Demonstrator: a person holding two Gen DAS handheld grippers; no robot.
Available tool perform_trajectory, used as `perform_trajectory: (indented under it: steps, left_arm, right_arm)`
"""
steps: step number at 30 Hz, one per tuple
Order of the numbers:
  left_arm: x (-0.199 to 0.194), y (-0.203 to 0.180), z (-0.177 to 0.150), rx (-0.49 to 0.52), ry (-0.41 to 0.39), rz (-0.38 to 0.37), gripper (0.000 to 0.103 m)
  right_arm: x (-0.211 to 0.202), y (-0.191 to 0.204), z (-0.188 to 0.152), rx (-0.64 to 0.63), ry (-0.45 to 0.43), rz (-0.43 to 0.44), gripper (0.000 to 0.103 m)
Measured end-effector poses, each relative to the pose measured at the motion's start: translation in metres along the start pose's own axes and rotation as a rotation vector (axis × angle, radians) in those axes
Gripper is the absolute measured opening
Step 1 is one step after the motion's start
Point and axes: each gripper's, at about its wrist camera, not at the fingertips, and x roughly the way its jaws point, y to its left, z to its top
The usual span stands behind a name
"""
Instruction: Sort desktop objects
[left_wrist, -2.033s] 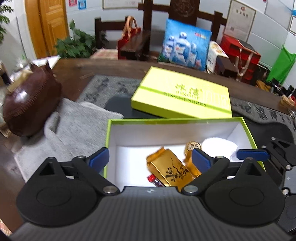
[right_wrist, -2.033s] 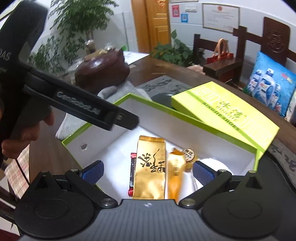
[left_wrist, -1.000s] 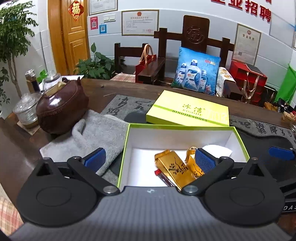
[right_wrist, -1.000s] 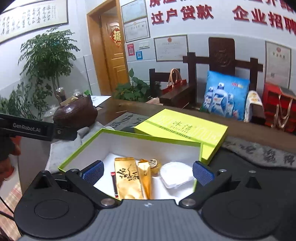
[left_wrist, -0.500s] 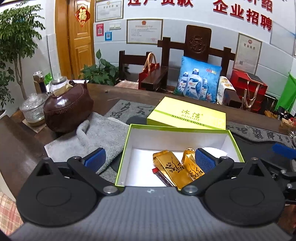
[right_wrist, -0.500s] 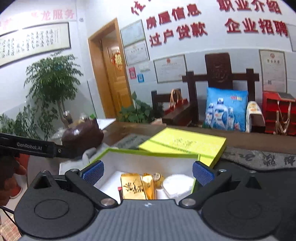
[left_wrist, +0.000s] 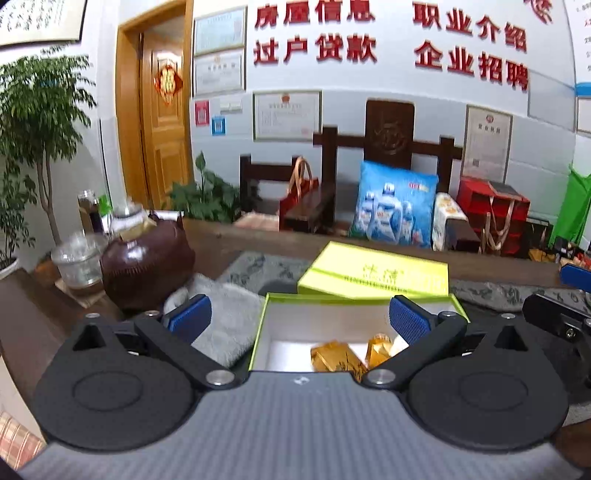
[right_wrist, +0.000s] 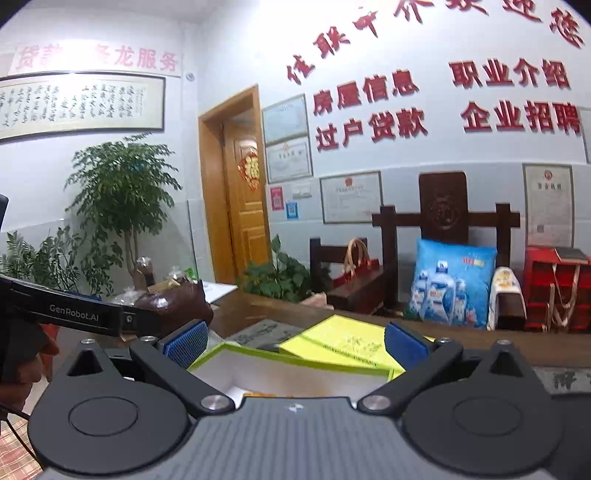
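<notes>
An open green-rimmed box (left_wrist: 325, 317) with a white inside sits on the desk; it also shows in the right wrist view (right_wrist: 280, 373). Gold tea packets (left_wrist: 336, 358) lie in it, partly hidden by my left gripper's body. Its yellow-green lid (left_wrist: 373, 271) lies behind it, also seen in the right wrist view (right_wrist: 343, 347). My left gripper (left_wrist: 299, 319) is open and empty, held above and before the box. My right gripper (right_wrist: 295, 341) is open and empty, raised higher and pointed at the far wall.
A brown clay pot (left_wrist: 147, 262) and a glass jar (left_wrist: 75, 260) stand at the left on the wooden desk. A grey towel (left_wrist: 229, 321) lies left of the box. A dark mat (left_wrist: 258, 266) lies under it. Wooden chairs, a blue cushion (left_wrist: 395, 210) and plants stand beyond.
Both grippers have drawn back and tilted up away from the box, so less of its inside shows. Both stayed open and empty. The box contents have not moved.
</notes>
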Motion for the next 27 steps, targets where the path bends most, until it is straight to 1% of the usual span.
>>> perform_trajectory:
  steps: [11, 17, 23, 27]
  left_arm:
    - [-0.008, -0.016, 0.001, 0.095, -0.115, -0.013, 0.103]
    - [-0.012, -0.021, -0.001, 0.136, -0.167, 0.002, 0.103]
    - [-0.015, -0.021, -0.001, 0.144, -0.210, -0.002, 0.103]
    - [-0.019, -0.022, -0.003, 0.162, -0.244, -0.027, 0.103]
  right_arm:
    - [-0.005, 0.001, 0.001, -0.012, -0.062, 0.019, 0.103]
    - [-0.002, -0.002, -0.001, 0.004, -0.058, 0.007, 0.103]
    - [0.003, -0.004, -0.003, 0.017, -0.043, -0.002, 0.103]
    - [0.005, -0.005, -0.003, 0.038, -0.040, -0.007, 0.103]
